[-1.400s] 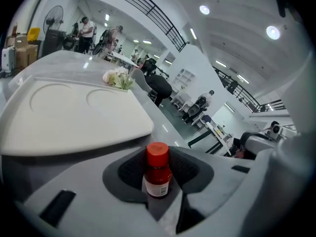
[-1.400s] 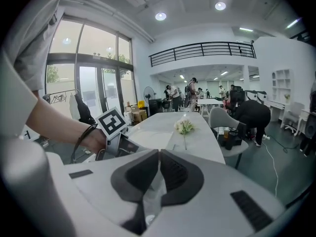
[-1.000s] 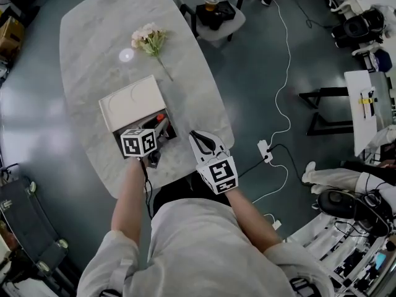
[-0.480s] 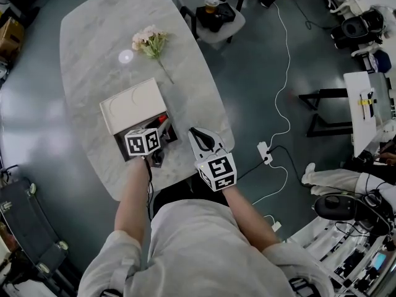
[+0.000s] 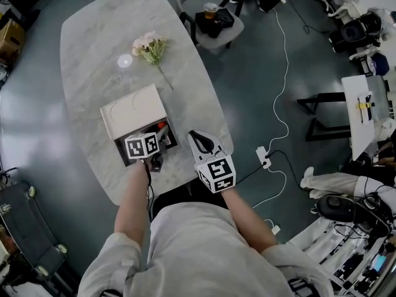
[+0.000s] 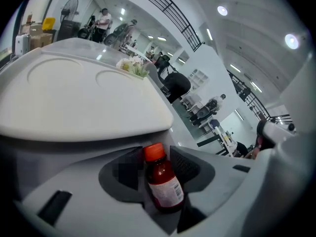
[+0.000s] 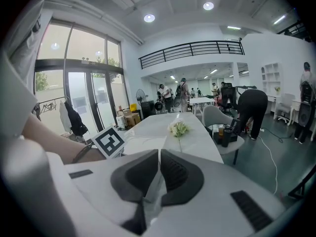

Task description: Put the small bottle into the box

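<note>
The small bottle (image 6: 162, 184), dark red with an orange cap and a white label, stands slightly tilted between the pads of my left gripper (image 6: 157, 164). The jaws have just been opening a little, and the pads still lie against the bottle's sides. In the head view the left gripper (image 5: 158, 133) hangs over the box's dark inside (image 5: 168, 142), where the orange cap (image 5: 161, 126) shows. The box's white lid (image 5: 133, 109) stands open behind it. My right gripper (image 5: 193, 135) rests shut and empty to the right of the box, near the table's front edge. Its pads meet in the right gripper view (image 7: 159, 154).
On the marble table (image 5: 99, 36) behind the box lie a flower sprig (image 5: 150, 44) and a small white disc (image 5: 125, 60). A chair with a cup on it (image 5: 213, 14) stands beyond the table's far right side. A white cable and power strip (image 5: 263, 153) lie on the floor to the right.
The left gripper has rolled slightly over the box with the bottle between its jaws. The right gripper has kept still.
</note>
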The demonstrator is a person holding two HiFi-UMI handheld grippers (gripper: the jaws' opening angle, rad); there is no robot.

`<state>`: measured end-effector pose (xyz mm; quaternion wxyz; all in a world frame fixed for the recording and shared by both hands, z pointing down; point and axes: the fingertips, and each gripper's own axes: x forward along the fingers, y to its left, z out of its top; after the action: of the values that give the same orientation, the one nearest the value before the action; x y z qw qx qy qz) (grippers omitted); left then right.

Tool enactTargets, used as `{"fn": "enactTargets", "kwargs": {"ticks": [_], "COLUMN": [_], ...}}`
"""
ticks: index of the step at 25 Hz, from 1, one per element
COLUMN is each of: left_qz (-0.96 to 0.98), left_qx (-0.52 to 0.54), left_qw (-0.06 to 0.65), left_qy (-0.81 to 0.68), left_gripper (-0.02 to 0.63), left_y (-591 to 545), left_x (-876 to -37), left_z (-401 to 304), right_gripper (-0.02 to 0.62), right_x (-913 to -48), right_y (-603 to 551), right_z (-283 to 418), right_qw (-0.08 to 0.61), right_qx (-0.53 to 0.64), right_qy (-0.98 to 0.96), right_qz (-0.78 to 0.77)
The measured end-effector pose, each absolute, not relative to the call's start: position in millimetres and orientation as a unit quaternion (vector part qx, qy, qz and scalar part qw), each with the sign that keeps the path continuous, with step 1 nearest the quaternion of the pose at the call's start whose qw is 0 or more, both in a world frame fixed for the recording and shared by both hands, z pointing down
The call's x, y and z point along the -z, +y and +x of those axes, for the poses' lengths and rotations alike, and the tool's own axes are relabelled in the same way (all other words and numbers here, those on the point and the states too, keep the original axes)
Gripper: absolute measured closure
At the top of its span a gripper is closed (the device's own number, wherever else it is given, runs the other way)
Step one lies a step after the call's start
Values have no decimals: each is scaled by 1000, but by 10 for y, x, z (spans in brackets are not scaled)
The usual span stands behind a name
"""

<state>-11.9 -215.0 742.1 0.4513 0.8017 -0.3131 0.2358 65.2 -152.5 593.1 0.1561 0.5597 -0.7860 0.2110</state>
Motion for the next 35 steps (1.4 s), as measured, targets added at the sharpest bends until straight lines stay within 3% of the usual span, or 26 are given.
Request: {"fn": "enactTargets", "kwargs": {"ticks": [15, 25, 31, 35], "left_qz": [798, 821, 818, 808], "left_qx": [-267, -222, -176, -156], "left_qw": [444, 355, 276, 259], "left_qy": [-307, -388, -472, -505], "left_gripper": [433, 417, 523, 566], "left_y": [-2134, -2023, -1880, -1768], "left_x": [-7457, -6687, -6093, -5853], "left_z": [-131, -554, -850, -938], "right_gripper": [560, 560, 560, 560], "right_x": [-5839, -5691, -5516, -5436], "right_y": [-1551, -1634, -1736, -1815], "right_z": [639, 470, 176, -23], "right_qw": [155, 149, 141, 144], "right_qx": [-205, -190, -172, -161], "right_qy": [-783, -808, -840, -859], "right_qz": [567, 537, 495, 465]}}
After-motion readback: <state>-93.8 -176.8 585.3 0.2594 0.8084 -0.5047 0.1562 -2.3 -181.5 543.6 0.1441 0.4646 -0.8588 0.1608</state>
